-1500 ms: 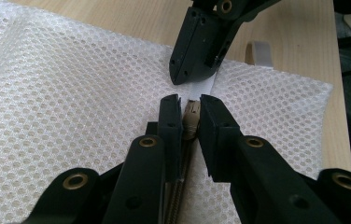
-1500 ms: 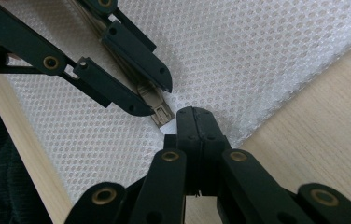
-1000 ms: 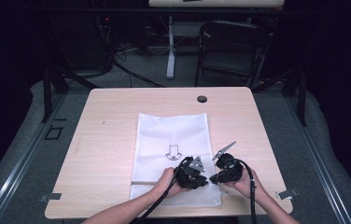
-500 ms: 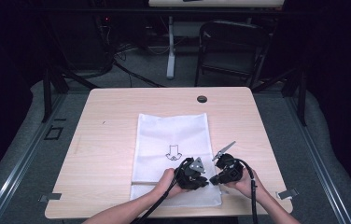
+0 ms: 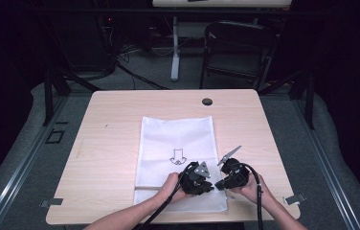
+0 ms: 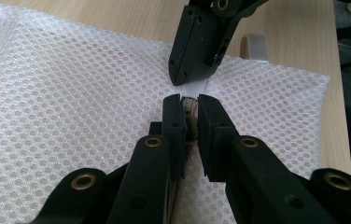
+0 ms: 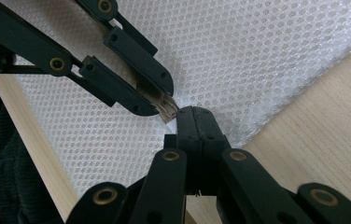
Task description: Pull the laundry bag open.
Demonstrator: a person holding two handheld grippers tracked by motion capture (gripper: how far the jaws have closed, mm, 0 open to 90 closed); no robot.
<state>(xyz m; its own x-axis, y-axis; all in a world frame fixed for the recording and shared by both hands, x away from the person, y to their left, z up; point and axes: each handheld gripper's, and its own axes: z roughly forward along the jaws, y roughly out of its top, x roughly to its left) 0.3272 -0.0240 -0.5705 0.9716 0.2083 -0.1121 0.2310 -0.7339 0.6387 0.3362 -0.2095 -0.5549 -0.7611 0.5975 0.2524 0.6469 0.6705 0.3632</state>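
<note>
Light wood table (image 5: 116, 124) underneath. A small black round cap (image 5: 207, 101) sits well beyond the left gripper (image 5: 210, 187) and right gripper (image 5: 219, 184), near the far edge. Way past that, a dark chair (image 5: 238, 52) and some floor cables (image 5: 130, 72).

Lab/studio: dark room, wood table (image 5: 120, 124), floor cables (image 5: 135, 79), folding chair (image 5: 238, 52).

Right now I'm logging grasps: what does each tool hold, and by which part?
Left tool pinches a small brownish tab at the mesh bag's near edge. Right tool is shut on the white strip beside it.
</note>
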